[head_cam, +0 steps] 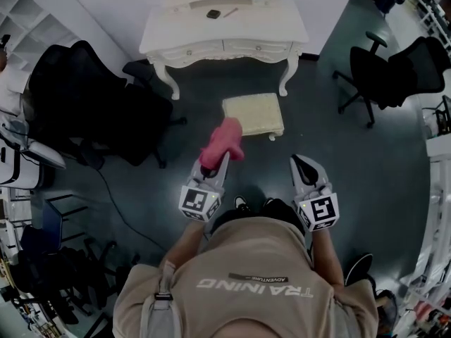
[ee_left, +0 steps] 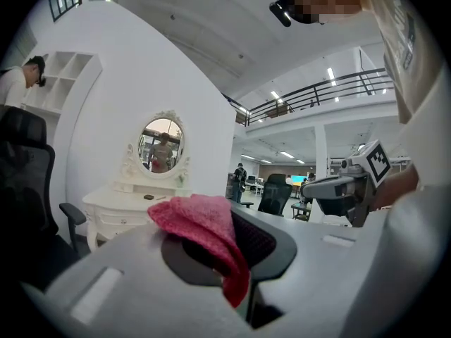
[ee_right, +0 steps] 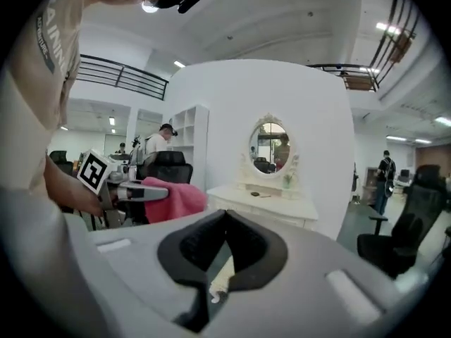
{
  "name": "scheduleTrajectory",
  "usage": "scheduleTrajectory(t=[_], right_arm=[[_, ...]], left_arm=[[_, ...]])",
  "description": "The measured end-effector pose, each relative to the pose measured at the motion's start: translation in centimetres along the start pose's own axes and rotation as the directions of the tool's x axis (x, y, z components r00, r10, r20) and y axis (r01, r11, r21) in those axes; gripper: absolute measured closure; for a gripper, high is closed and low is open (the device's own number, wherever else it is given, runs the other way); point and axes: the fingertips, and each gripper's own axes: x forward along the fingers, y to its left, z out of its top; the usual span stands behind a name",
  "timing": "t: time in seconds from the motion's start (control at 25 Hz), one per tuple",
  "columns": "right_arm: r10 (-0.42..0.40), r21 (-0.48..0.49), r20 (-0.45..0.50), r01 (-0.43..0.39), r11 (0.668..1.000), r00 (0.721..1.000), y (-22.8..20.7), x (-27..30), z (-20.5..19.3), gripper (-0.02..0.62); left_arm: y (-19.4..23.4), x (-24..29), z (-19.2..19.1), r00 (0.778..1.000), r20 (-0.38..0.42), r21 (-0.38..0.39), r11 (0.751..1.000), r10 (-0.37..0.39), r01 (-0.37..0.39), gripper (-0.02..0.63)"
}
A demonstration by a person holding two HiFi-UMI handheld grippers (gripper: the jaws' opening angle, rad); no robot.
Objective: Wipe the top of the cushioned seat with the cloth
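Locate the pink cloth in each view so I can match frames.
Head view: pink cloth at centre, held by the left gripper.
Left gripper view: low centre, pinched between the jaws.
Right gripper view: left of centre, hanging from the left gripper.
Shared landmark: white dressing table, in all three.

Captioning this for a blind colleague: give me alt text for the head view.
From above, a person's left gripper holds a pink cloth by a cream cushioned seat on a dark floor; the right gripper is shut and empty. A white dressing table stands beyond the seat, black office chairs at both sides.
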Motion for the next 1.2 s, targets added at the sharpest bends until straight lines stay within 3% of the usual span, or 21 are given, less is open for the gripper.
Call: scheduleTrajectory(t=[0.12, 0.44, 0.8, 1.2], right_arm=[[0.004, -0.032, -0.017, -0.005, 0.999, 1.000, -0.2, 1.2, 0.5, 0.594], [0.062, 0.025, 0.010, -0.062, 0.998, 0.998, -2.2, 4.4, 0.9, 0.594], [0.105, 0.000, 0.036, -0.105, 0.994, 0.994, -8.1, 7.3, 1.2, 0.594], [0.145, 0.053, 0.054, -0.148, 0.988, 0.988, -15.3, 8.3, -0.5, 0.594]], left_arm=[[0.9, 0.7, 0.1, 1.000, -0.003, -0.009, 1.000, 0.001, -0.001, 0.568], [2.5, 3.1, 0.7, 0.999, -0.017, 0.006, 0.999, 0.048, -0.048, 0.568], [2.1, 7.8, 2.2, 0.993, -0.038, 0.032, 0.993, 0.112, -0.111, 0.568], [0.2, 14.5, 3.6, 0.985, -0.044, 0.055, 0.985, 0.166, -0.164, 0.568]])
